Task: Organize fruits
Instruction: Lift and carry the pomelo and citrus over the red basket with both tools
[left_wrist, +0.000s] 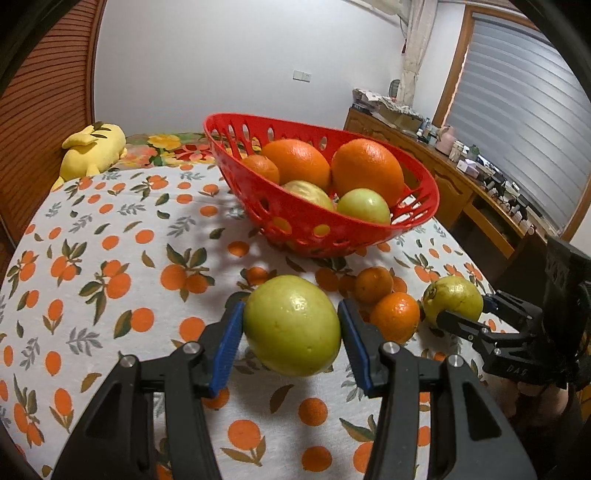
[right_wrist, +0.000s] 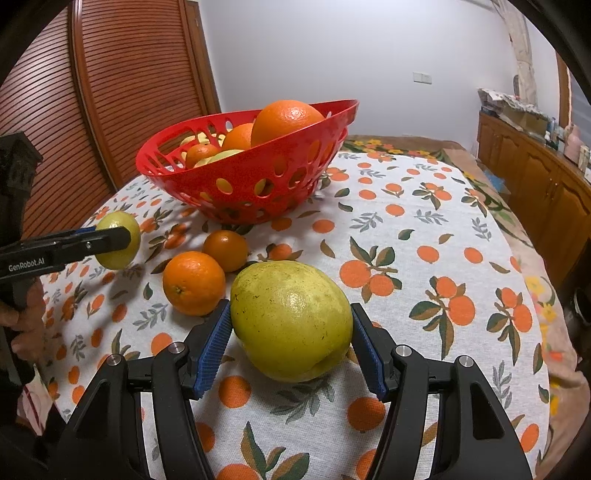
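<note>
Right wrist: oranges (right_wrist: 207, 271) beside basket (right_wrist: 243, 184).

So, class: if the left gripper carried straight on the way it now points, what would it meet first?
The left gripper, shut on a green fruit, points toward the red basket. Its near wall looks first in line, though depth is uncertain; it may touch the tablecloth short of it.

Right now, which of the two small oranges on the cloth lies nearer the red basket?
The darker orange; the brighter orange sits closer to the right gripper.
</note>
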